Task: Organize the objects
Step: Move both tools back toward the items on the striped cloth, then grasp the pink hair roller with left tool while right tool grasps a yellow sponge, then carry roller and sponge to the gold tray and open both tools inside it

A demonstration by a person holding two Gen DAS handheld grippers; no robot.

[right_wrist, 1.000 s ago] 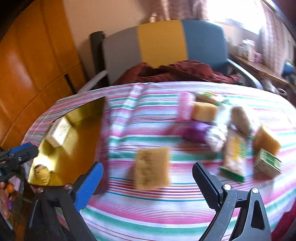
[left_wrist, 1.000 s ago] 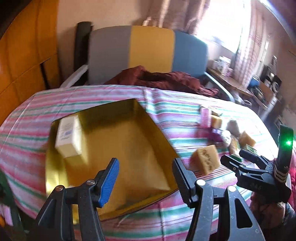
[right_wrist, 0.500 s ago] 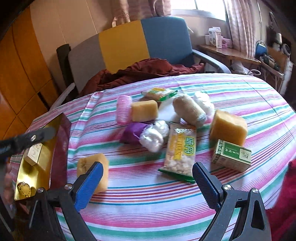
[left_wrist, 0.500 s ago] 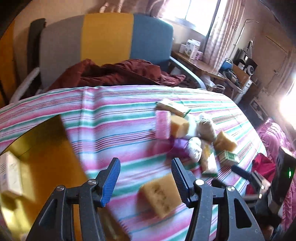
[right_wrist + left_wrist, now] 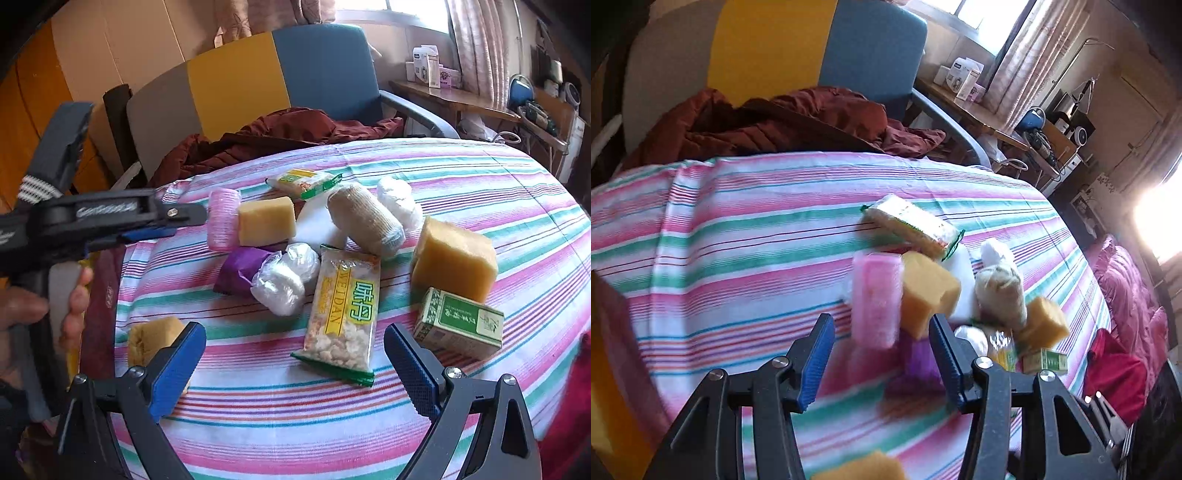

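1. The table (image 5: 480, 177) is the biggest thing here. It has a striped cloth on it, pink and green and white. All the small things lie on it in one messy pile.
2. The gold box (image 5: 605, 369) sits at the left edge of the table. Only a blurry bit of it shows. I think the things should go in there.
3. The big yellow sponge (image 5: 454, 254) lies on the right side of the pile. The green box (image 5: 460, 325) lies just in front of it.
4. The snack bag (image 5: 343, 314) lies in the middle of the pile, close to the right gripper (image 5: 295, 362). That gripper has its jaws wide apart and holds nothing. It hangs above the table.
5. The pink roll (image 5: 877, 295) lies on the left side of the pile. It touches a small yellow sponge (image 5: 929, 291) on its right.
6. The left gripper (image 5: 881, 365) is aimed at the pink roll. Its jaws are closing, but nothing is between them yet. I think the pink roll is the next thing to grab.
7. To do it well, the jaws should stay wide enough to go around the roll. Come down with one pad on each long side. Keep the right pad out of the yellow sponge so only the roll comes up. Squeeze softly, because the roll looks squishy.
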